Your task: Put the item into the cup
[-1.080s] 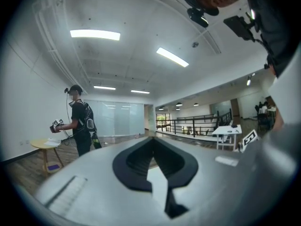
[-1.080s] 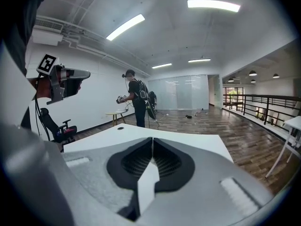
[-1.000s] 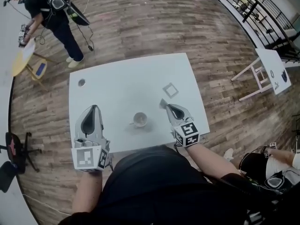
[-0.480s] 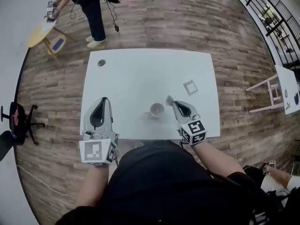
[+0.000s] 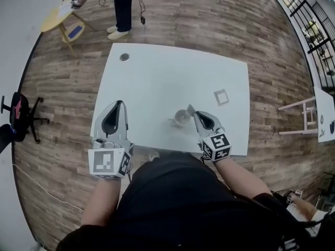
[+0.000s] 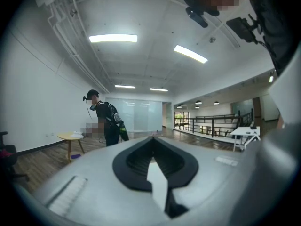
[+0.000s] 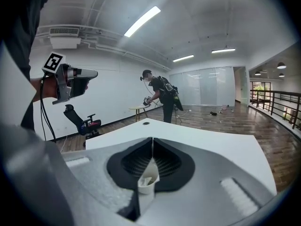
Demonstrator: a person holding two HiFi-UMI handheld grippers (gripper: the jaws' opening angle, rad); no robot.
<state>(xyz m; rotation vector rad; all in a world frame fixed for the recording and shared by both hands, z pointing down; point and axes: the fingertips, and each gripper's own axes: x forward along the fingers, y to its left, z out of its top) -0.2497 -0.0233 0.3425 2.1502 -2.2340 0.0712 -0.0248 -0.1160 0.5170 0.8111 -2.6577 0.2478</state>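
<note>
Nearing the white cup (image 5: 182, 118) with the right gripper (image 5: 193, 112).
Its jaws clamp the small grey item (image 5: 190, 109), now just beside the cup's rim, so release looks close; the left gripper's (image 5: 120, 104) jaws sit together, empty.

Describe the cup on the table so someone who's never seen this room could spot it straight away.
Find the white table on the wood floor. Near the table's front edge, just beside the right gripper, stands the cup, small and pale. It is the only round open vessel there; the square frame behind lies flat.
</note>
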